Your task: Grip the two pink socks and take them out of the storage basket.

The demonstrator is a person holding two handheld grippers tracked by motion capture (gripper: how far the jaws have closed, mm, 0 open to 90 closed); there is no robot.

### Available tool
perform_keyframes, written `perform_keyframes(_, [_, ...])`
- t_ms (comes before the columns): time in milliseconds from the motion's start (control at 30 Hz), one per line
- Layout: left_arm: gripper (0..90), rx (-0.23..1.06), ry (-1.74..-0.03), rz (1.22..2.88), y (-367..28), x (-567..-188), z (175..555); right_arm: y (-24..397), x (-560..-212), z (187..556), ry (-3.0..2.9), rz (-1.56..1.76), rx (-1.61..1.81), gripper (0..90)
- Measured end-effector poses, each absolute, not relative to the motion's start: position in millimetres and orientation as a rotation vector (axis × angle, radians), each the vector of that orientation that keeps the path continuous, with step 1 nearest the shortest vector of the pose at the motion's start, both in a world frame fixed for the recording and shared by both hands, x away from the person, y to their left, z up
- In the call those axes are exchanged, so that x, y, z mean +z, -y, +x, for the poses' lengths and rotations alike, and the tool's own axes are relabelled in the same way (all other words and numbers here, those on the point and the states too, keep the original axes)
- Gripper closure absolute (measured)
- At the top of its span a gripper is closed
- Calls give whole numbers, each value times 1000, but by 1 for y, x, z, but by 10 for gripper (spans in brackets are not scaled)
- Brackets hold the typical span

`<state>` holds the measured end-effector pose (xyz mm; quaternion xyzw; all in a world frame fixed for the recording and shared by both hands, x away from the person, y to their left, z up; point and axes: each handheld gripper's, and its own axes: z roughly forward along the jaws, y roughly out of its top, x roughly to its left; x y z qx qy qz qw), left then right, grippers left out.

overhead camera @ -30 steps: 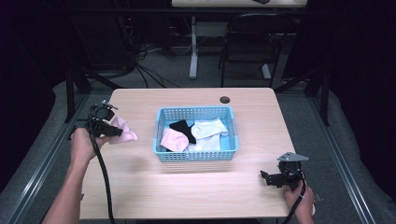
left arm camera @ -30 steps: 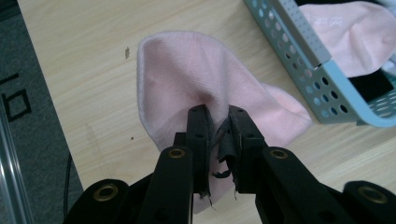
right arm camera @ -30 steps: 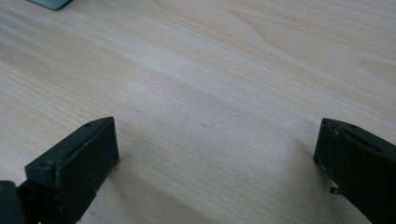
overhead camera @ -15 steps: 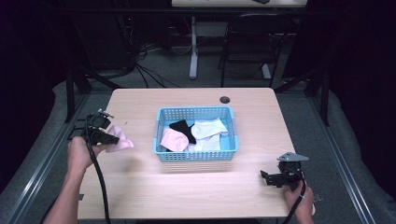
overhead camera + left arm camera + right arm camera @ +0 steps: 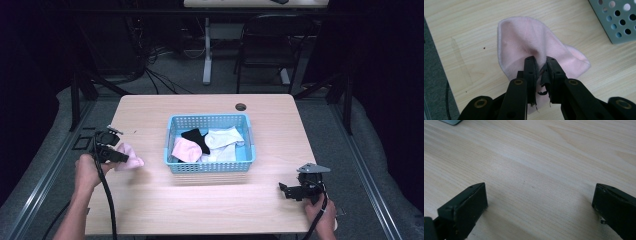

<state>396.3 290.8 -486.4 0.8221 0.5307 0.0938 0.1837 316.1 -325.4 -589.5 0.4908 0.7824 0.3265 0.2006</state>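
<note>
Pink sock (image 5: 534,42) sits on the table (image 5: 200,205), left of the basket (image 5: 209,167). Likely step: laying it down. Best lower flat, then release without dragging. Left gripper (image 5: 540,65) pinches a fold of sock, jaws nearly together. Right gripper (image 5: 539,202) spread wide, empty, near right edge.

My left gripper (image 5: 540,65) is black, with flat jaws on thick link arms pinned by brass-ringed rivets, and frayed black padding hangs between them. A black cable (image 5: 106,200) trails off it. My right gripper (image 5: 287,190) is black too, with a grey three-cornered plate (image 5: 313,168) on top.
</note>
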Motion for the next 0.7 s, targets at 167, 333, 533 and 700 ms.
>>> perform_keyframes(167, [801,251,-1501,2317,-291,-497,395,325,-589,316,-2187,1371,913,0])
perform_keyframes(333, [801,228,-1515,2319,-291,-506,395,325,-589,316,-2187,1372,913,0])
perform_keyframes(533, [801,215,-1539,2323,-293,-516,396,325,-589,316,-2187,1371,913,0])
perform_keyframes(700, [799,199,-1554,2329,-296,-522,396,325,-590,316,-2186,1372,913,0])
